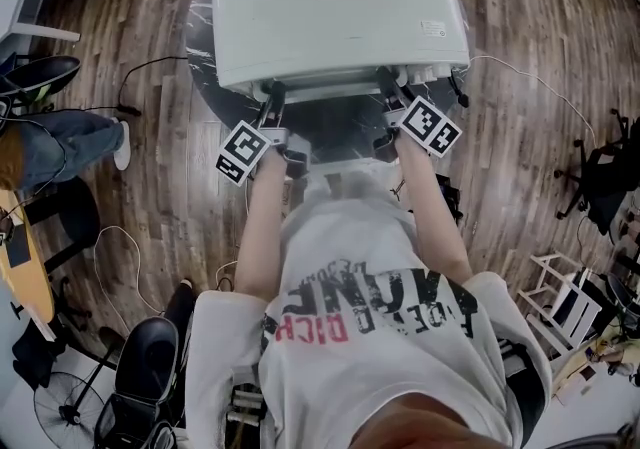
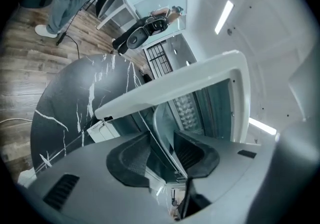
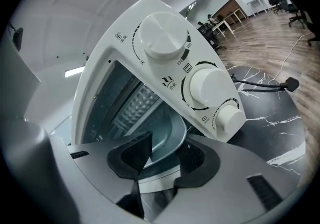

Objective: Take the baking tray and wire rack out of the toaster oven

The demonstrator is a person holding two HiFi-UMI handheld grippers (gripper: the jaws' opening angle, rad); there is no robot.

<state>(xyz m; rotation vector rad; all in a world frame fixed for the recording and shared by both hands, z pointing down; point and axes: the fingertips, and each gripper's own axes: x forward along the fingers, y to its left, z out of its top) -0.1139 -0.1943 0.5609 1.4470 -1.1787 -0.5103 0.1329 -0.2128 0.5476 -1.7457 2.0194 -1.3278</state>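
Note:
A white toaster oven (image 1: 340, 7) stands on a round black marble table (image 1: 203, 32), its front facing me and open. My left gripper (image 1: 272, 102) and right gripper (image 1: 392, 102) both reach into the oven's mouth. In the left gripper view the metal baking tray (image 2: 162, 118) juts out of the oven frame (image 2: 200, 76). Its thin rim runs between the jaws of the left gripper (image 2: 162, 153), which stand open with a gap on each side. In the right gripper view the tray (image 3: 170, 133) lies between the open jaws of the right gripper (image 3: 167, 155). I cannot make out the wire rack.
Three white knobs (image 3: 207, 86) sit on the oven's right panel. A black cable with a plug (image 3: 290, 85) lies on the table (image 3: 270, 123). Around the table are wooden floor, loose cables, office chairs (image 1: 150, 367) and a person in jeans (image 1: 60, 142) at the left.

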